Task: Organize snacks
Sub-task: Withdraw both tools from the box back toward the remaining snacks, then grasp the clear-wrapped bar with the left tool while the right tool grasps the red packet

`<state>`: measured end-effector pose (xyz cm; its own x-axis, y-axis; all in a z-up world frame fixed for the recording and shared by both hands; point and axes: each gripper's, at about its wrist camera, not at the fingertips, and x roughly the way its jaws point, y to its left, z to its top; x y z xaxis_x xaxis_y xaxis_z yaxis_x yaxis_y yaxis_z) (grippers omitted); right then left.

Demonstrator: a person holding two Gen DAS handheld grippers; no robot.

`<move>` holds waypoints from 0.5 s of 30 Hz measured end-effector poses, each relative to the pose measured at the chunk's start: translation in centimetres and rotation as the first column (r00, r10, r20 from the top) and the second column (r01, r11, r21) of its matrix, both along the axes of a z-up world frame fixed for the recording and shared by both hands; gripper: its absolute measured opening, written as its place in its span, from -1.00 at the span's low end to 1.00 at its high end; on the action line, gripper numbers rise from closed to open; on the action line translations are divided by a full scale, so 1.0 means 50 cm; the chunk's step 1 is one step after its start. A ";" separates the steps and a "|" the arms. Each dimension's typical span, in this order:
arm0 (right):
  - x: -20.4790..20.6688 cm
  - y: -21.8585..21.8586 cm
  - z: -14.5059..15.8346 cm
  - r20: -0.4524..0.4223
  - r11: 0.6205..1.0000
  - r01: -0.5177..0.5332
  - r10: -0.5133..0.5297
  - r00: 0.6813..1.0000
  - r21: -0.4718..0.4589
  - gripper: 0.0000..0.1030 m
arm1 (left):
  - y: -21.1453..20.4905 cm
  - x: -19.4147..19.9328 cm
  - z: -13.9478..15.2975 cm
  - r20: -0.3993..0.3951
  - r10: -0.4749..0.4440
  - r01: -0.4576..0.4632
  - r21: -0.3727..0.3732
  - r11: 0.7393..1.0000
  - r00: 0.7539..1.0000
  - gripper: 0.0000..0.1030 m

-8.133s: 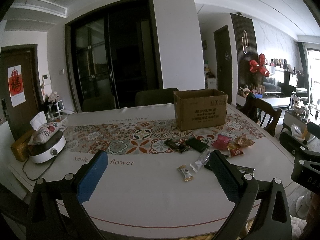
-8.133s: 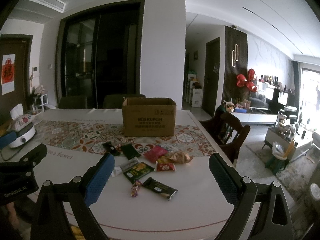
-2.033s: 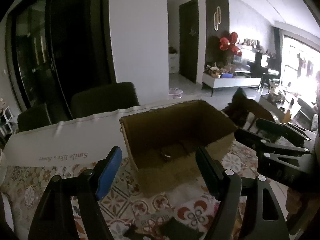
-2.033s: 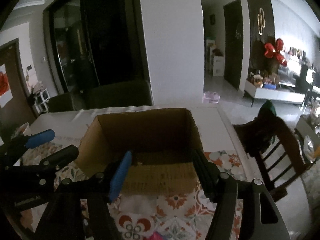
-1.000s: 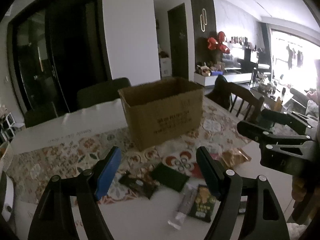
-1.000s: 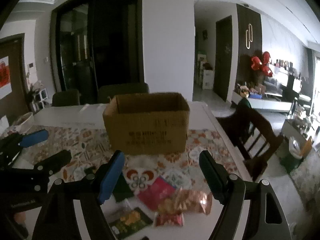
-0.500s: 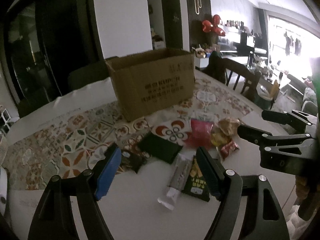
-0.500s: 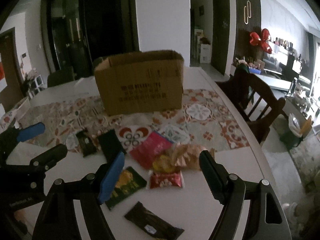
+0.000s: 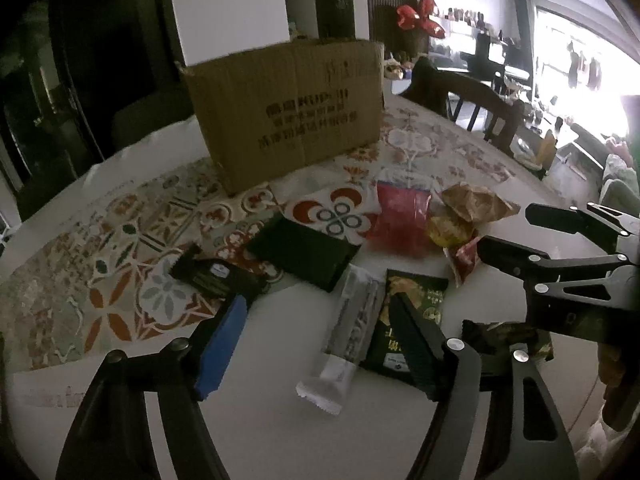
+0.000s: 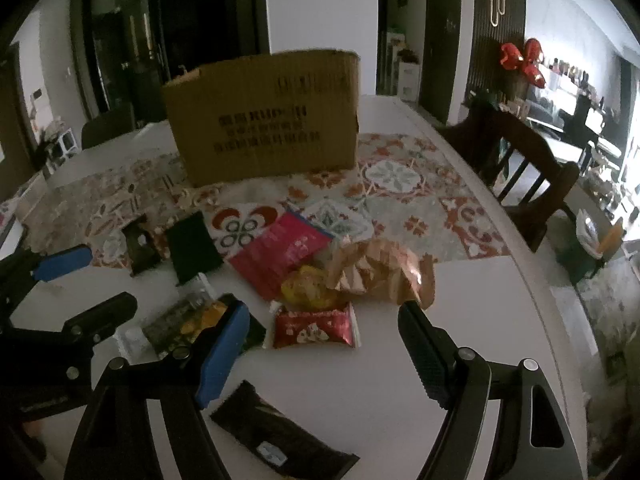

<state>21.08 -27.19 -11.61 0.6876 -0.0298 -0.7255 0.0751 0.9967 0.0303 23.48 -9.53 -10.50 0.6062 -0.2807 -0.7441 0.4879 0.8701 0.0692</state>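
Observation:
Several snack packets lie on the table in front of an open cardboard box. My left gripper is open and empty just above a silver-wrapped bar and a dark green packet. A black flat packet and a dark bar lie beyond it. My right gripper is open and empty above a small red packet. A pink packet, a yellow snack, a crinkled gold bag and a dark bar surround it.
A patterned runner crosses the white table. A wooden chair stands at the right side. Dark chairs stand behind the table. Each gripper shows in the other's view, the right one and the left one.
Both grippers have pulled back from over the box and come down toward the snack packets on the table. Both stay open and empty.

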 end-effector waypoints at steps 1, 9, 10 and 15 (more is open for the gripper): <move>0.002 0.000 -0.004 -0.005 1.000 -0.001 0.001 1.000 0.003 0.50 | -0.002 0.003 -0.005 -0.005 -0.003 0.003 0.002 1.000 1.000 0.38; 0.020 -0.005 -0.035 -0.048 1.000 -0.009 0.010 0.999 0.030 0.50 | -0.014 0.025 -0.042 -0.074 -0.016 0.017 0.008 1.000 0.997 0.24; 0.022 -0.005 -0.038 -0.051 0.999 -0.009 0.010 0.999 0.031 0.50 | -0.015 0.028 -0.045 -0.083 -0.018 0.018 0.007 1.000 0.996 0.19; 0.031 -0.004 -0.049 -0.073 0.999 -0.013 0.017 0.997 0.046 0.50 | -0.020 0.040 -0.060 -0.122 -0.025 0.024 -0.008 1.000 0.992 0.11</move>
